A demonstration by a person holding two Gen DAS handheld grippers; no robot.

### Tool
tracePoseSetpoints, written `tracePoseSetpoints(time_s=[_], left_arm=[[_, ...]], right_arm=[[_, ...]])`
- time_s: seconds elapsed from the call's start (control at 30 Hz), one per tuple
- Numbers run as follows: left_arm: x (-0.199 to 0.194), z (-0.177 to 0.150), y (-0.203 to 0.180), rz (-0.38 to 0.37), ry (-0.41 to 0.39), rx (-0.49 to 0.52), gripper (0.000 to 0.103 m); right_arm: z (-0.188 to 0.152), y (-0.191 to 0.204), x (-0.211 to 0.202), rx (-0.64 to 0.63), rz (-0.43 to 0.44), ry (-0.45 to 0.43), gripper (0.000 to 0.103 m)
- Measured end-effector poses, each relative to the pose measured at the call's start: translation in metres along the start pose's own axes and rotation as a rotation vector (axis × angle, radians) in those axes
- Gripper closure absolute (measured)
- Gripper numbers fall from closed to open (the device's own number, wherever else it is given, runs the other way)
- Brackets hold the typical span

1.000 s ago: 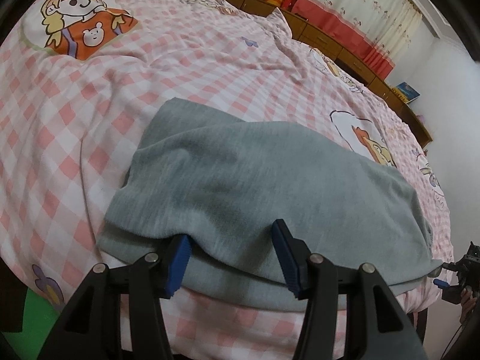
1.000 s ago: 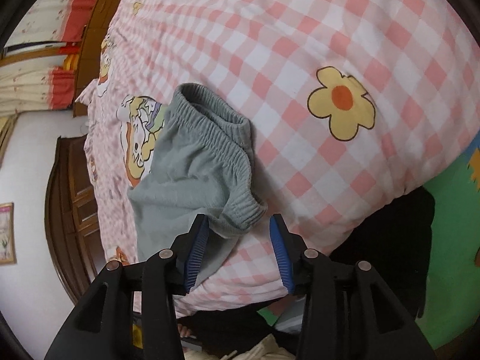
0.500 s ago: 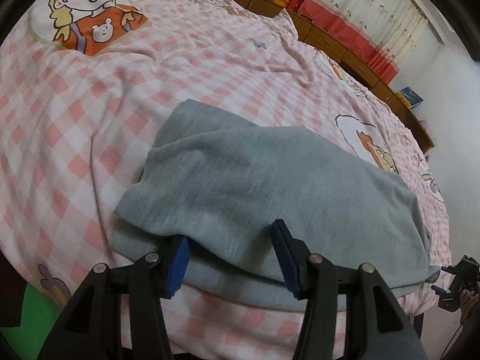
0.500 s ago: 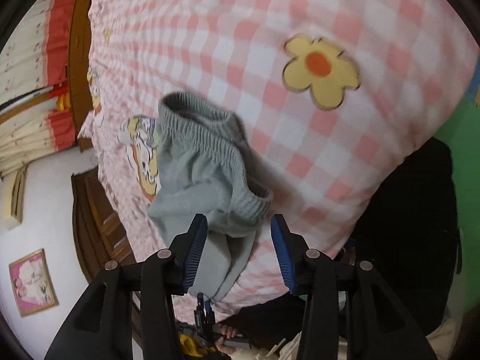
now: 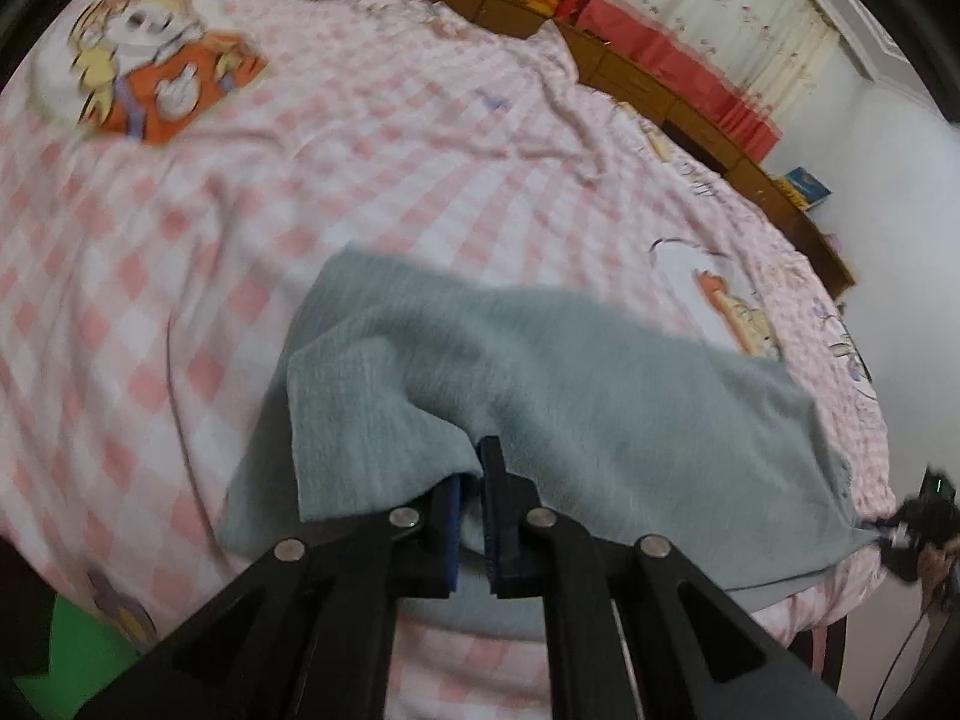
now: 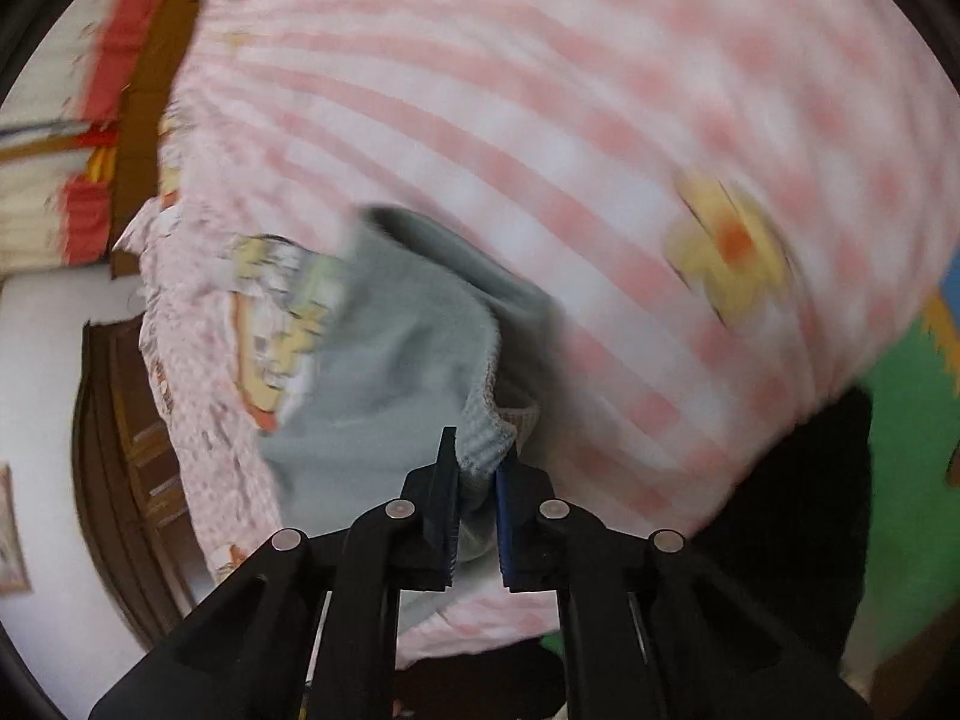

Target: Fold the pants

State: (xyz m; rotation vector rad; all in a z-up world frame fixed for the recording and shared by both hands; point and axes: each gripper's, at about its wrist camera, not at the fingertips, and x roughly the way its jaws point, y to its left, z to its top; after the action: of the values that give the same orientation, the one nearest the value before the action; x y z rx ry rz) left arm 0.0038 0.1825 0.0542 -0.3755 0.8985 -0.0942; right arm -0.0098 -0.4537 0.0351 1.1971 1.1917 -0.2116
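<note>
The left gripper [image 5: 477, 483] has its jaws pinched on a raised fold of the grey pants [image 5: 600, 396], the blue pads nearly meeting with soft knit cloth bunched between them. The right gripper [image 6: 477, 468] has its jaws clamped on the ribbed, elasticated waistband [image 6: 483, 438], whose corded edge stands up between the blue pads.

The pants are a matte, slightly heathered jersey, lying folded across the near edge of the bed [image 5: 372, 168]. In the left wrist view one flap is lifted and turned over near the jaws, with a straight hem edge at its left side; the rest spreads flat toward the right, where its far corner runs down to the bed's edge. In the right wrist view the cloth sags into a dark hollow behind the waistband.

The bed's cover is pink-and-white checked cotton, wrinkled, printed with a cartoon figure [image 5: 162, 84] and a yellow flower [image 6: 729, 252]. Beyond it stand wooden cabinets [image 5: 678, 102] and red-trimmed curtains [image 5: 708, 18].

Both views are smeared by motion blur, the right more heavily, so the check pattern streaks. The pants' legs cannot be told apart.
</note>
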Motion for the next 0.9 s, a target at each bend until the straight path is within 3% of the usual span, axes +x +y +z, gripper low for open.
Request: tracePoseSetpoints(time_s=[0.07,0.13,0.2,0.27,0.33,0.37,0.47,0.53,0.6,0.73,0.83,0.9], left_arm=[[-0.008,0.015,-0.008,-0.001,-0.020,0.025,0.098],[-0.028,0.036,-0.021,-0.003,-0.093,0.065,0.098],[-0.049,0.049,-0.030,-0.002,-0.167,0.092,0.098],[-0.062,0.053,-0.033,0.017,-0.202,0.109,0.098],[-0.060,0.045,-0.029,0.046,-0.187,0.123,0.098],[-0.056,0.040,-0.027,0.051,-0.171,0.125,0.098],[-0.032,0.010,-0.017,0.046,-0.069,0.105,0.098],[-0.020,-0.011,-0.010,0.060,-0.021,0.091,0.098],[-0.011,-0.026,-0.002,0.066,0.011,0.064,0.098],[-0.009,-0.034,0.006,0.057,0.030,0.012,0.098],[-0.023,-0.032,-0.002,0.064,-0.005,0.053,0.098],[-0.026,-0.031,-0.005,0.071,-0.008,0.072,0.098]], right_arm=[[0.008,0.040,-0.012,-0.087,-0.004,-0.020,0.094],[0.010,0.082,-0.036,-0.204,0.078,-0.066,0.094],[-0.003,0.127,-0.073,-0.442,0.144,-0.211,0.094],[-0.020,0.139,-0.091,-0.614,0.139,-0.321,0.094],[-0.026,0.127,-0.081,-0.689,0.076,-0.319,0.094],[-0.024,0.110,-0.063,-0.710,0.020,-0.276,0.094],[-0.015,0.058,-0.017,-0.671,-0.119,-0.176,0.094],[-0.008,0.026,0.010,-0.635,-0.160,-0.119,0.094],[-0.005,0.004,0.019,-0.618,-0.152,-0.097,0.094],[-0.002,-0.002,0.019,-0.626,-0.116,-0.095,0.094],[-0.012,0.007,-0.005,-0.684,-0.041,-0.147,0.094],[-0.015,0.008,-0.009,-0.732,-0.061,-0.168,0.094]])
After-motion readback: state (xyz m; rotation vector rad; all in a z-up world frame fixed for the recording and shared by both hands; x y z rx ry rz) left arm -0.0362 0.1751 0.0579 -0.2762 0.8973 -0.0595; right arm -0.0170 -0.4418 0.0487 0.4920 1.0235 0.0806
